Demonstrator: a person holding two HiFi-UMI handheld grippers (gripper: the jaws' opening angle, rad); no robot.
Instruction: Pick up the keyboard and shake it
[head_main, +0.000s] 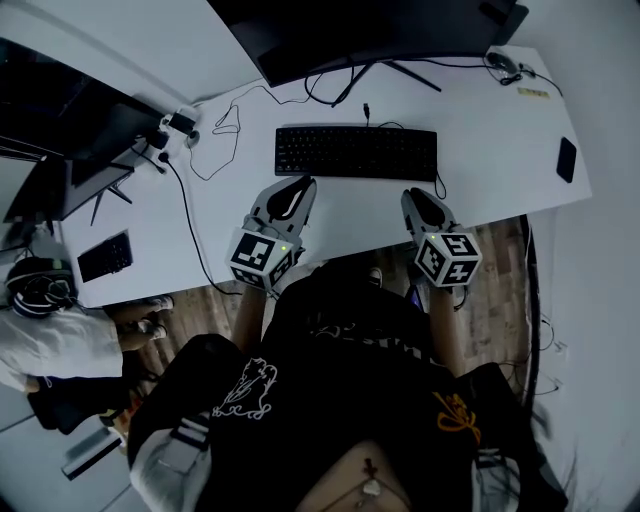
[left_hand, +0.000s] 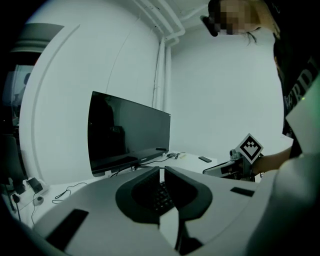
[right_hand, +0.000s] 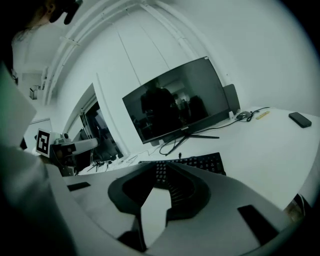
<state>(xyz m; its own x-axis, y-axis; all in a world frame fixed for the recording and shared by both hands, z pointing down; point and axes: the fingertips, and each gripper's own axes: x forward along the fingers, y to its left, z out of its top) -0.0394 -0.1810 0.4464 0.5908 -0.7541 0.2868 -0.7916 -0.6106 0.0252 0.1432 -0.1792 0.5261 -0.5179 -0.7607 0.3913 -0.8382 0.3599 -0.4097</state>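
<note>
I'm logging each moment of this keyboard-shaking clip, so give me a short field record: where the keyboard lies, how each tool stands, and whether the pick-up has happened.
keyboard: black keyboard, flat on the white desk, in front of the monitor
left tool: left tool by the keyboard's near left corner, jaws together, nothing between them
right tool: right tool by the near right corner, jaws slightly apart, nothing between them
other items: dark phone near the desk's right edge
pick-up: not yet done; keyboard not lifted
</note>
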